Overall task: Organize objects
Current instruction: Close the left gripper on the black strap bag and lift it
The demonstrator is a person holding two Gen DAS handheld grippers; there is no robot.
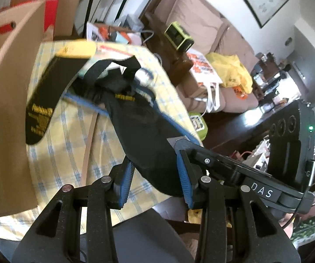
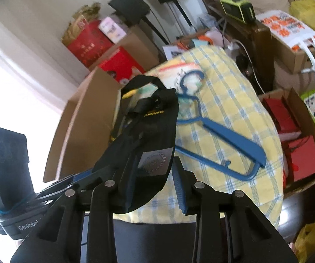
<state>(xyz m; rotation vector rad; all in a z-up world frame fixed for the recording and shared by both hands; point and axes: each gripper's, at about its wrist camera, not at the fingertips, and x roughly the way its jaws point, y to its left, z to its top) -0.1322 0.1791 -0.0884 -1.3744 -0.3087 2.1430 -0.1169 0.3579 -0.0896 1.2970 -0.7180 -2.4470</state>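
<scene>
A pair of black socks (image 1: 144,129) with yellow lettering hangs lifted above the yellow checked cloth (image 1: 69,144). My left gripper (image 1: 155,160) is shut on one sock's lower end, its blue pads pressing both sides. The second sock (image 1: 41,100), with a yellow toe, droops left toward a cardboard box (image 1: 4,109). In the right wrist view my right gripper (image 2: 155,164) is shut on the sock (image 2: 148,131) at its grey label (image 2: 154,163). Each gripper shows in the other's view: the right gripper (image 1: 180,145) and the left gripper (image 2: 76,178). A blue hanger (image 2: 218,135) lies on the cloth.
The open cardboard box (image 2: 85,118) stands at the cloth's left edge. To the right sits a low box of red packets (image 2: 299,151). Behind are red cartons (image 2: 87,41), a green-black device (image 2: 238,11) and a sofa with bags (image 1: 212,65).
</scene>
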